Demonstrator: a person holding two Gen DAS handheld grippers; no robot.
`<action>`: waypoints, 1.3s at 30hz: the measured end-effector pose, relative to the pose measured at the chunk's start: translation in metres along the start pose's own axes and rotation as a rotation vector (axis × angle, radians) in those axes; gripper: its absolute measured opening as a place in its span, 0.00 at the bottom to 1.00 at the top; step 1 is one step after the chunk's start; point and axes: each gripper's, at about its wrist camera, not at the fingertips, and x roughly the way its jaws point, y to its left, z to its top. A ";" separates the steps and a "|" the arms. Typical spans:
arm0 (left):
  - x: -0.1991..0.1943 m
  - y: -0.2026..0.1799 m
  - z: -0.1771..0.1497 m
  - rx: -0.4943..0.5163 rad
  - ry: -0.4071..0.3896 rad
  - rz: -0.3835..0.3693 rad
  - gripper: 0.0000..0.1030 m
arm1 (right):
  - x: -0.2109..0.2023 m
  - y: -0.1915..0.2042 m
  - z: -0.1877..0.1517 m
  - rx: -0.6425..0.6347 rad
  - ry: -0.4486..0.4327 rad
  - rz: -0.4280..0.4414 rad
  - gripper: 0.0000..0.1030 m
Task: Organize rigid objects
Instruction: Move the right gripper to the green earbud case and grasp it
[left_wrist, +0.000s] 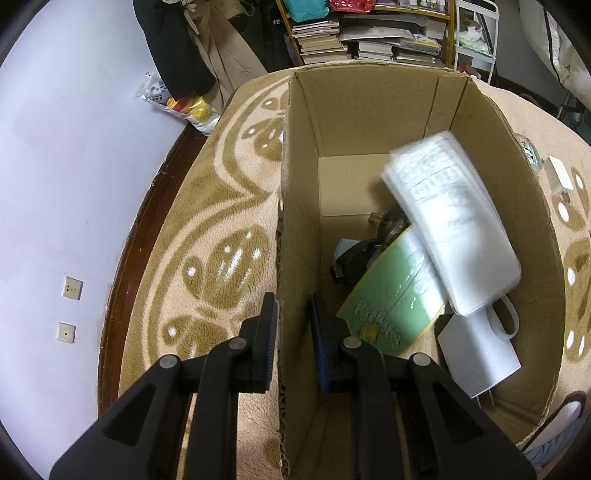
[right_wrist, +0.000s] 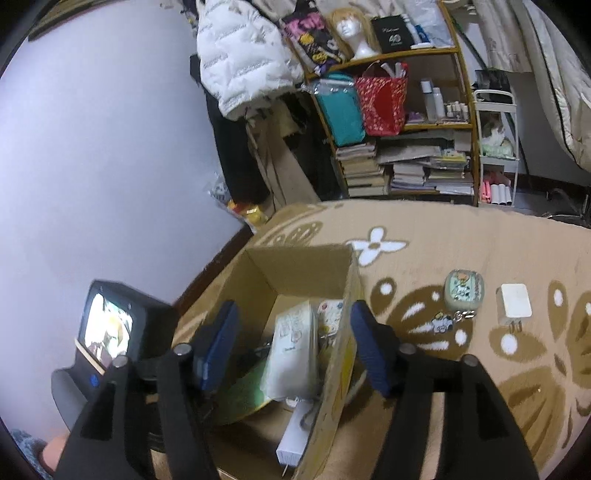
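An open cardboard box (left_wrist: 369, 110) stands on a beige patterned rug. My left gripper (left_wrist: 291, 328) straddles the box's left wall, one finger outside and one inside, shut on that wall. A white remote (left_wrist: 450, 225) shows motion-blurred inside the box, over a green card (left_wrist: 395, 295), a black object (left_wrist: 354, 262) and a white charger with cable (left_wrist: 476, 354). In the right wrist view my right gripper (right_wrist: 293, 336) hangs wide open above the box (right_wrist: 295, 266), with the remote (right_wrist: 295, 350) loose below its fingers. A green tin (right_wrist: 463, 290) and a white plug (right_wrist: 513, 301) lie on the rug to the right.
A bookshelf (right_wrist: 406, 158) with stacked books and bags stands beyond the rug, and coats hang at the wall. A dark wooden edge (left_wrist: 147, 229) borders the rug on the left, by a pale wall. The left gripper's body (right_wrist: 110, 325) and a hand (right_wrist: 55, 450) show at lower left.
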 end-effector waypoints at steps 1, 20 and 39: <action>0.000 0.000 0.000 -0.001 0.000 0.000 0.17 | -0.002 -0.003 0.002 0.006 -0.013 -0.007 0.81; -0.001 -0.001 -0.001 0.007 -0.006 0.002 0.16 | 0.016 -0.111 0.027 0.114 -0.013 -0.285 0.95; 0.001 -0.007 0.000 0.030 -0.004 0.028 0.15 | 0.101 -0.168 0.023 0.069 0.188 -0.318 0.75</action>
